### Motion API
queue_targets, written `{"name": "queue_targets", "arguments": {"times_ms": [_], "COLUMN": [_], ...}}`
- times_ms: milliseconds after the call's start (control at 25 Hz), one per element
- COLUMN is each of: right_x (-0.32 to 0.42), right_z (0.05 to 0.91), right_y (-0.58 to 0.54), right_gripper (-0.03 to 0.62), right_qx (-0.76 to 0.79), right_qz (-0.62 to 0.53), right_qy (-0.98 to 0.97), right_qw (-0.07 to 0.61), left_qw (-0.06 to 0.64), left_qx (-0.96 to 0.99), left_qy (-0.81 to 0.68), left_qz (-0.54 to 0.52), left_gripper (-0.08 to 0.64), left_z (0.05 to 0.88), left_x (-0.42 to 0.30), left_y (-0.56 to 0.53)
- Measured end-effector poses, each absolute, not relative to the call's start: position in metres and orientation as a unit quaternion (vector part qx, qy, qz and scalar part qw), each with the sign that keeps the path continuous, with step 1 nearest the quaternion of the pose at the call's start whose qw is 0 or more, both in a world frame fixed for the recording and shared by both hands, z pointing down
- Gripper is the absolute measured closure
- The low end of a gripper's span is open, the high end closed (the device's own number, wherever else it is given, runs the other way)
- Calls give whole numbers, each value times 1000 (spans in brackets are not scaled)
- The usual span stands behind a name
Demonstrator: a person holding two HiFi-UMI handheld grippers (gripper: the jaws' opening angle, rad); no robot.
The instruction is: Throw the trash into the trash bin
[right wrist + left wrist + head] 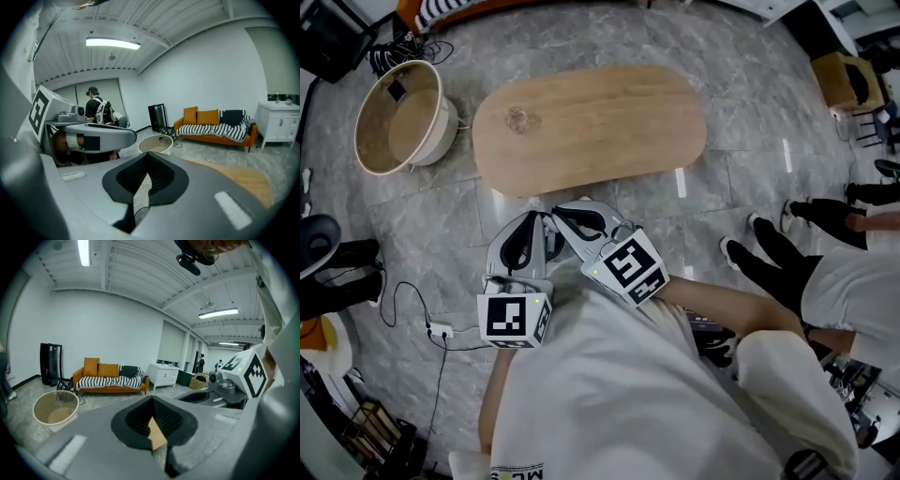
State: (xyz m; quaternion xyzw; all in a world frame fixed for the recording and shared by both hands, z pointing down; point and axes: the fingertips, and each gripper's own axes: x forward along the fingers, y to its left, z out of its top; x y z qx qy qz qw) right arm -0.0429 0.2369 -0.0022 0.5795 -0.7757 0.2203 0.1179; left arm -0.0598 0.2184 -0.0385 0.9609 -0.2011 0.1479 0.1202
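Left gripper (pixel 152 427) and right gripper (pixel 143 187) both have their grey jaws pressed together, and neither view shows any trash pinched between them. The tan sliver in the left gripper's slit is most likely the pale oval wooden table (pixel 600 122) seen through the gap, with grey floor below it. No trash shows anywhere: the table top is bare, and the grey marbled floor (pixel 750 178) around it carries only a cable. The round cream trash bin (pixel 442 122) stands on the floor just beside the table's left end, and whether anything lies in it is too small to tell. Judged from that, the throwing is either finished or there is nothing left in sight to pick up. The head view alone shows the whole table top and the two grippers held close together in front of the person's white shirt, aimed toward the table. It also shows other people's legs at the right. The gripper views show the room instead: an orange sofa with a striped throw (pixel 110 380), a white cabinet (pixel 164 373) and the ceiling lights. The right gripper view puts the bin just above its own jaws.
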Motion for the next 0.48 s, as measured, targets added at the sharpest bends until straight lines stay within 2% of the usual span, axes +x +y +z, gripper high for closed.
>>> {"name": "queue_targets", "arguments": {"times_ms": [480], "right_x": [-31], "right_z": [10], "right_y": [243], "right_gripper": [571], "right_qx": [603], "right_qz": [255], "right_qy": [-748], "right_qw": [105], "left_qw": [133], "left_qx": [960], "left_qy": [-190], "left_qz": [154], "left_gripper": [560], "left_z": [-33], "left_x": [-62], "left_y": [223]}}
